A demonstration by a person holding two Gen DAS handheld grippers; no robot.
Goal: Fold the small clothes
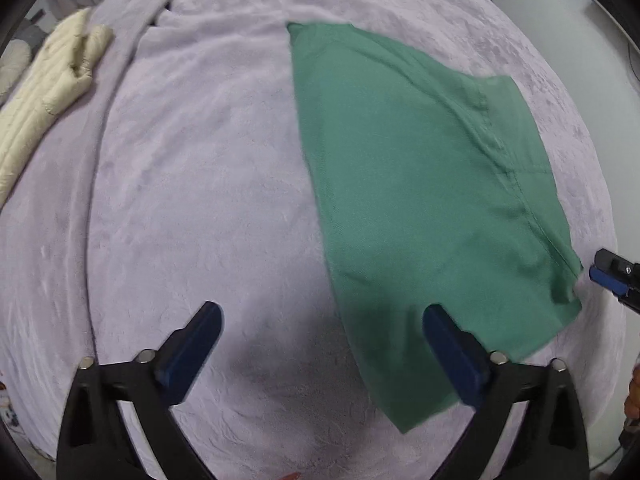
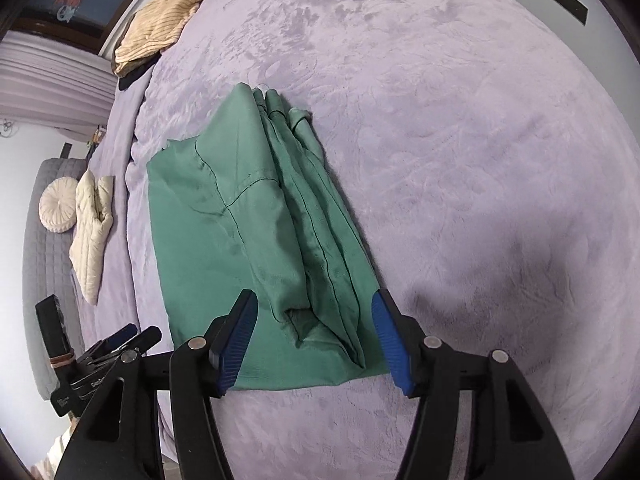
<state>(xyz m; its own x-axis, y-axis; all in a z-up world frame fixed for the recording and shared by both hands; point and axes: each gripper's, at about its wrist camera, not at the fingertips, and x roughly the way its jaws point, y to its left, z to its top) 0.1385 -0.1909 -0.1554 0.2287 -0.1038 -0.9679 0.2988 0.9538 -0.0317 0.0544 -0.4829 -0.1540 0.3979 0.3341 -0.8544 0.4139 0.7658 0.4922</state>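
Your left gripper (image 1: 322, 344) is spread wide and holds nothing, its right finger over the near edge of the folded green cotton garment (image 1: 420, 200). Your right gripper (image 2: 314, 338) also gapes empty, straddling the garment's near end. It lies on the lilac plush bed cover (image 2: 480, 160); beyond, to the left, a cream quilted jacket (image 1: 44, 96).

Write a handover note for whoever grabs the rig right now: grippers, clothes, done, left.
Left gripper: open, holding nothing, by the near edge of the green cotton garment.
Right gripper: open, empty, straddling the garment's bunched folded end.
Garment lies partly folded lengthwise on the lilac plush blanket.
Cream quilted garment and tan ribbed knit lie further off.
Left: finish folding the green one.
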